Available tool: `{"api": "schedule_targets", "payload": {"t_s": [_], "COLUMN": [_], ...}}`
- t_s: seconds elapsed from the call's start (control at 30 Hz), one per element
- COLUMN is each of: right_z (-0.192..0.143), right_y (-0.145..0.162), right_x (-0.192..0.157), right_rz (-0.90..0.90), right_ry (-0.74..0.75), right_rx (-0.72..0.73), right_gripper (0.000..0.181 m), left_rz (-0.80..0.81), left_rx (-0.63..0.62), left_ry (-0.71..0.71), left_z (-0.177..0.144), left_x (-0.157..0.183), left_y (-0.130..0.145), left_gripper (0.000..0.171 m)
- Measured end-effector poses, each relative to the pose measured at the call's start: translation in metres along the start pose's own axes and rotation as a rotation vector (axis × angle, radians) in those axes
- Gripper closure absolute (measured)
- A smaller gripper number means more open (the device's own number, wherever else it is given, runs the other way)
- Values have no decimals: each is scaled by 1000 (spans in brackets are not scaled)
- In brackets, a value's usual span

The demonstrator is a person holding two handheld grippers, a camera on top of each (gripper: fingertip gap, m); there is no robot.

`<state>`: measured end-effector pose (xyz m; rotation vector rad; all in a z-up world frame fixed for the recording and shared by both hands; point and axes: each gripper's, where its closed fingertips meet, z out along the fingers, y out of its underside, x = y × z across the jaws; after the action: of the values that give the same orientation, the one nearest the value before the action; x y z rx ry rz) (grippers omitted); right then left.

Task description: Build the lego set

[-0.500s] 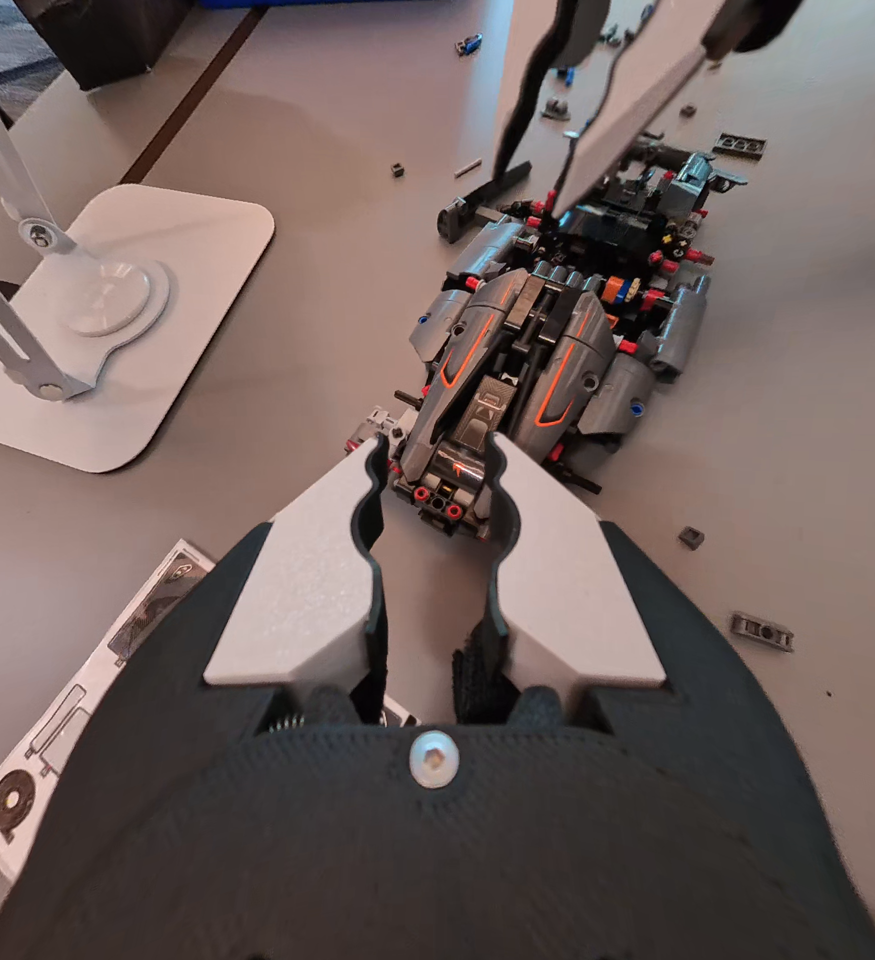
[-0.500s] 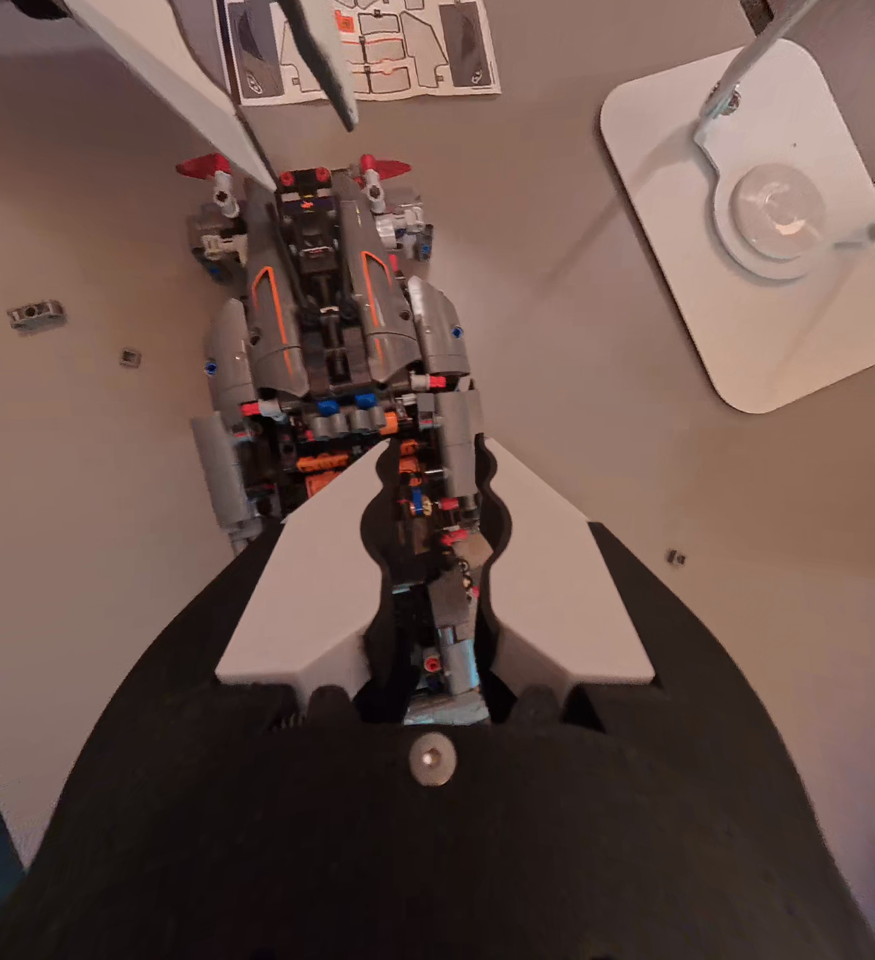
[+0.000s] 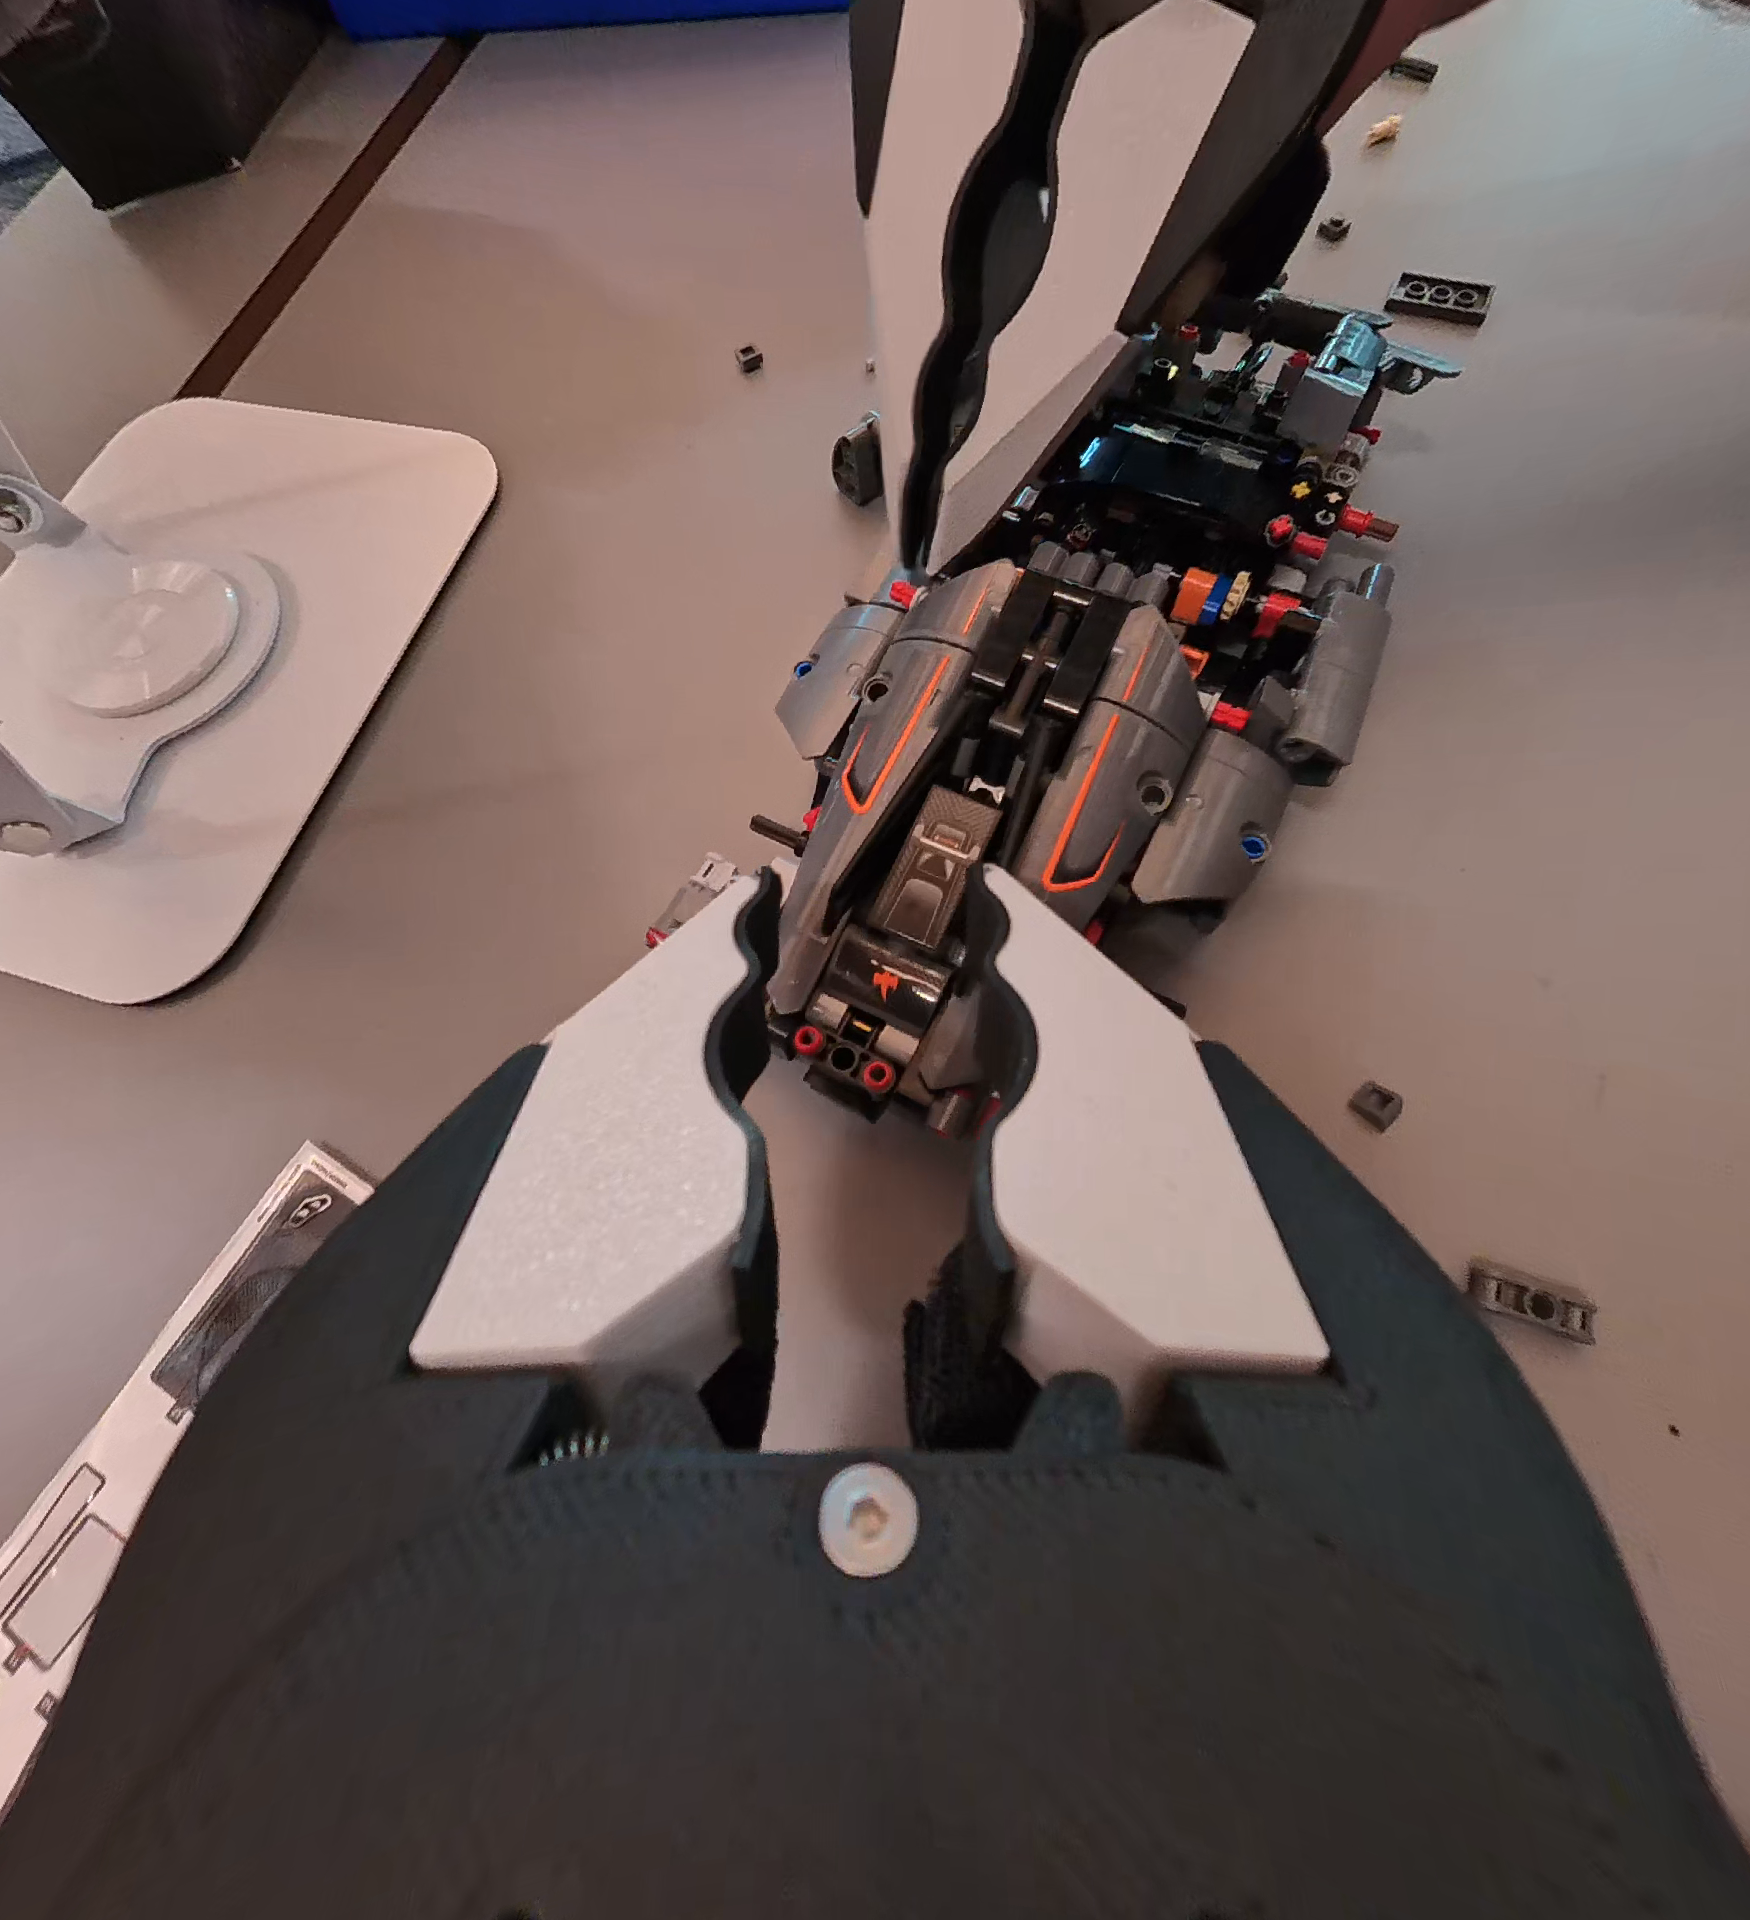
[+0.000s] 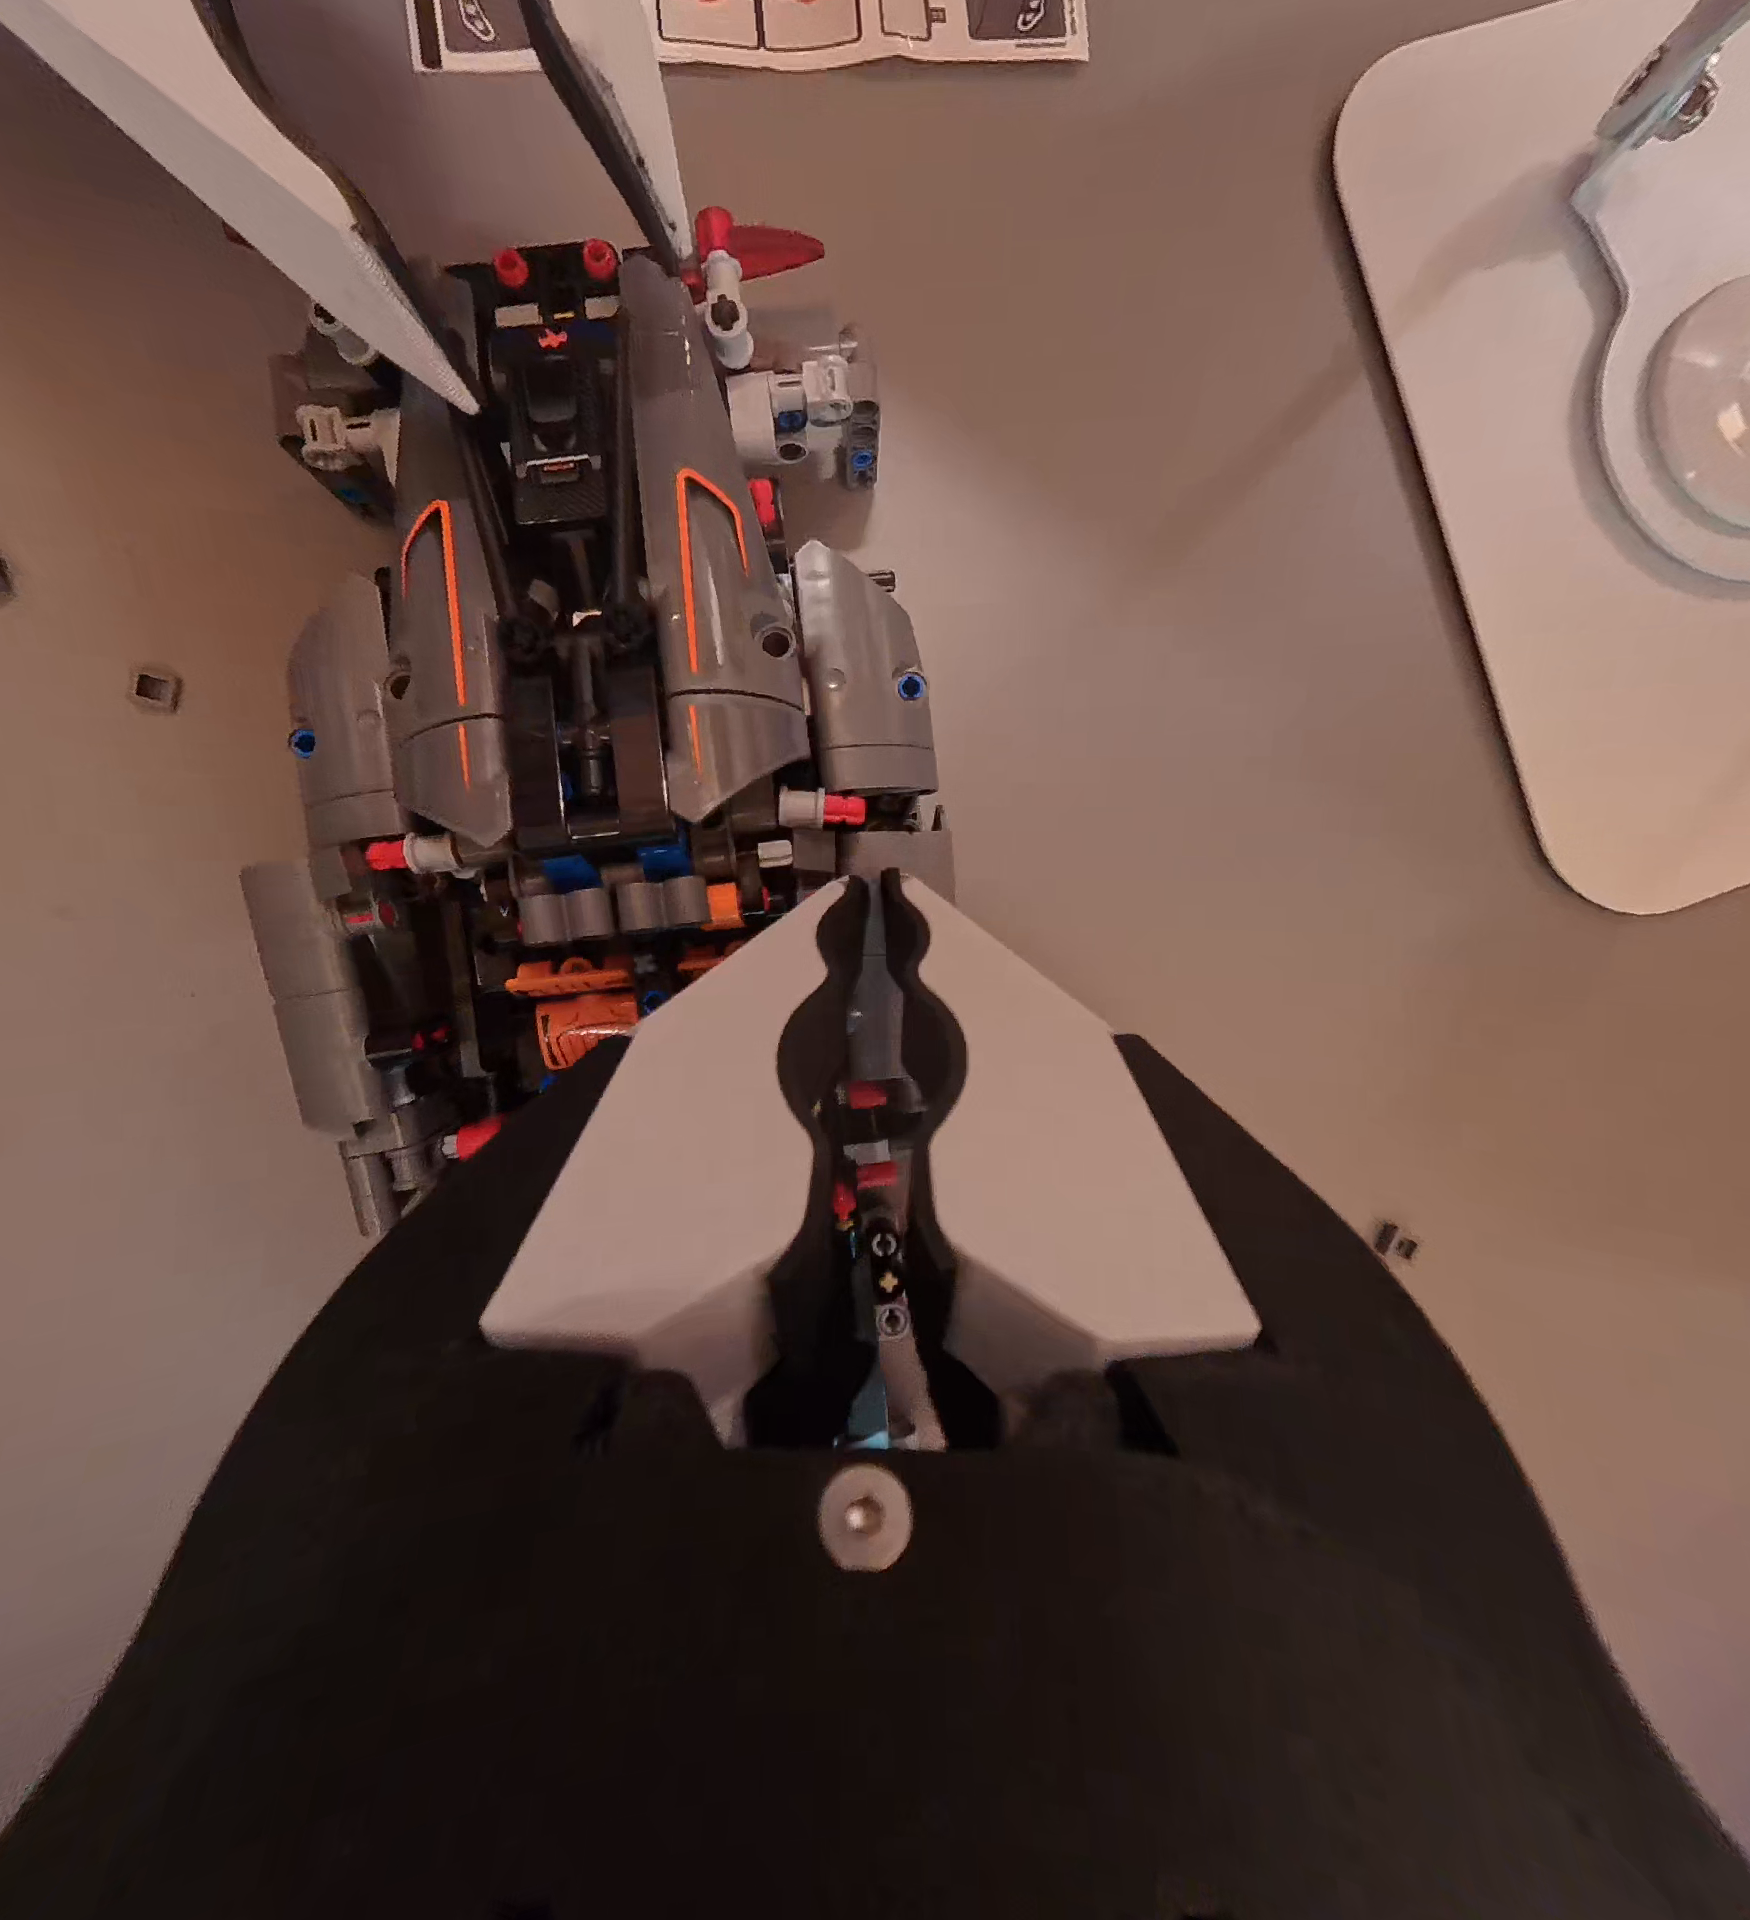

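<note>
Surface: grey tabletop (image 3: pixel 590 260) with a dark brown seam running along its far left; a dark box and a blue edge sit beyond it.
Lego set: a grey and black car model (image 3: pixel 1047 748) with orange stripes lies flat in the middle of the surface, nose toward the left gripper, tail toward the right one.
Left gripper (image 3: pixel 876 914): jaws spread around the model's narrow nose, one finger on each side; contact cannot be told.
Right gripper (image 4: pixel 873 883): jaws nearly pressed together, pinching a thin grey part at the model's rear right side.
Stand: a white base plate (image 3: pixel 258 665) with metal arms rests to the left of the model, well apart from it.
Sticker sheet (image 3: pixel 71 1507): lies flat near the left gripper's body, partly hidden under it.
Loose parts: a small dark grey piece (image 3: pixel 1375 1103) and a grey plate (image 3: pixel 1531 1301) lie right of the model; a black plate (image 3: pixel 1440 298) and a small dark stud (image 3: pixel 748 358) lie farther off.
In the way: the right gripper's fingers cover the model's far left flank in the left wrist view.
</note>
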<state>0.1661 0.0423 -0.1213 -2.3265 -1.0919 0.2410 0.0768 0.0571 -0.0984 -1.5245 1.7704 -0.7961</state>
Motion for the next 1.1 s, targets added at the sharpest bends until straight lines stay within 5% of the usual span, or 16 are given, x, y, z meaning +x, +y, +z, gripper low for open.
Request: {"api": "schedule_targets", "payload": {"t_s": [0.83,1.1], "right_z": [-13,-6], "right_y": [3,12], "right_x": [8,5], "right_rz": [41,80], "right_ry": [-43,-107], "right_rx": [-29,-64], "right_gripper": [181,153], "left_rz": [6,3], "left_rx": [6,13], "left_ry": [11,19], "left_z": [4,6], "left_x": [2,3], "left_y": [-2,-3], "left_gripper": [139,140]}}
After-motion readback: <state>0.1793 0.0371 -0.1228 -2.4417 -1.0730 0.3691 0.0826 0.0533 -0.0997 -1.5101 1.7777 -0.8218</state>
